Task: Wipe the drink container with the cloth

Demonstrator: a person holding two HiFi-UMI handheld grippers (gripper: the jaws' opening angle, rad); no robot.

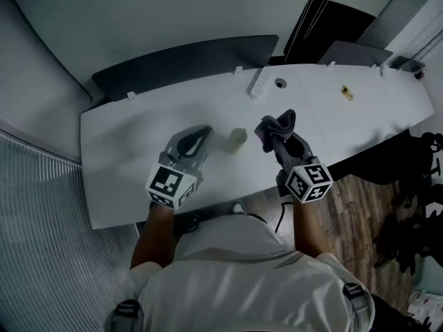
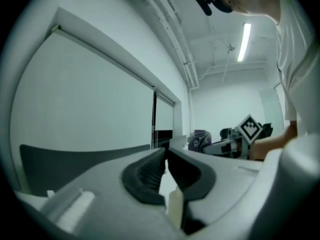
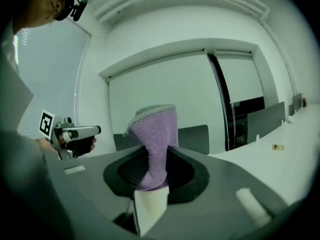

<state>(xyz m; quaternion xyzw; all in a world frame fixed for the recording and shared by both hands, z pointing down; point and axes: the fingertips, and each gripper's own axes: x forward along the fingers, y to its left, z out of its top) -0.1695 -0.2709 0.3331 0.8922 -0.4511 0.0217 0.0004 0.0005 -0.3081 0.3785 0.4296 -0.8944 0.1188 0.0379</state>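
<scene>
Head view: drink container [image 1: 237, 137] sits on the white bench [image 1: 131, 133], between the two tools and touching neither. Left tongs [image 1: 205, 134] are just left of it. Left gripper view: left tongs [image 2: 166, 153] almost closed, tips meeting, nothing between them. Right gripper view: right tongs [image 3: 152, 170] clamped on the purple cloth [image 3: 155, 134], which stands up out of the jaws, off the bench.
</scene>
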